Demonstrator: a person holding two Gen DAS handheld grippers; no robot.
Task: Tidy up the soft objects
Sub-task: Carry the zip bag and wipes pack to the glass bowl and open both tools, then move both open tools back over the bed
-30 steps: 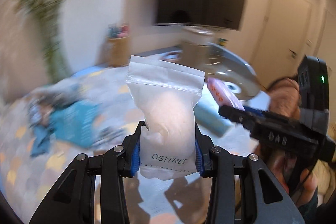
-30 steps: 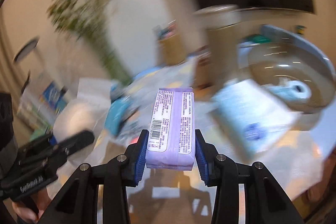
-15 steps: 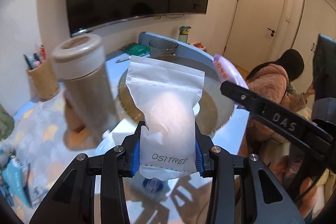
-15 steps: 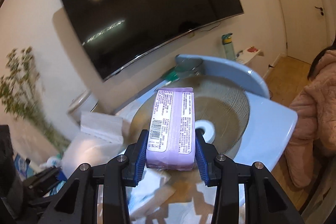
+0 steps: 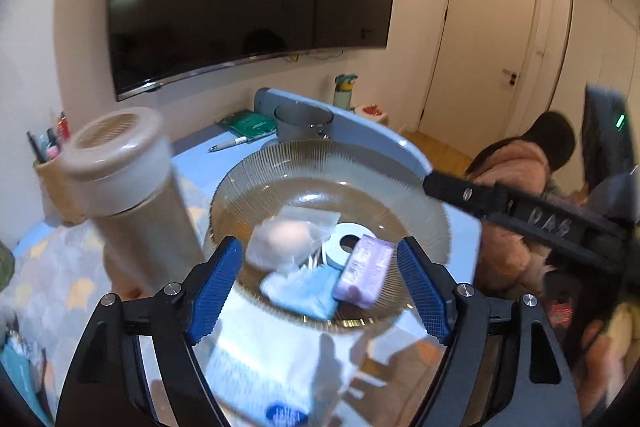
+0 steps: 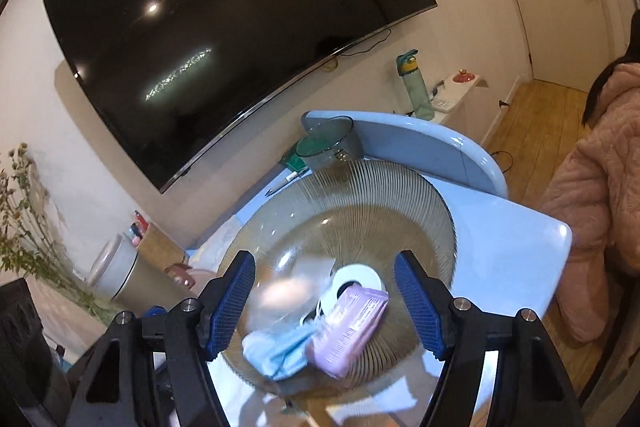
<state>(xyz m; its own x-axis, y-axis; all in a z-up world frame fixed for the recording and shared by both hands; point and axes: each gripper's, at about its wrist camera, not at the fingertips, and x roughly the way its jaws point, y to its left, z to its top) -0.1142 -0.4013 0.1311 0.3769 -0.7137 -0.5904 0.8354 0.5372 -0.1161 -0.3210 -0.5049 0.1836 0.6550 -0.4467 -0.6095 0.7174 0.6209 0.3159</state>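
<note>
Left wrist: left gripper [image 5: 320,283] just spread, empty above bowl [image 5: 420,195]; white pouch [image 5: 280,243], purple pack [image 5: 362,277] inside

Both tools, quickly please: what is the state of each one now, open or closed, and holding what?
Left tool: open, holding nothing; jaws just opened, white pouch lies in glass bowl.
Right tool: open, holding nothing; jaws just opened, purple pack in bowl.
</note>
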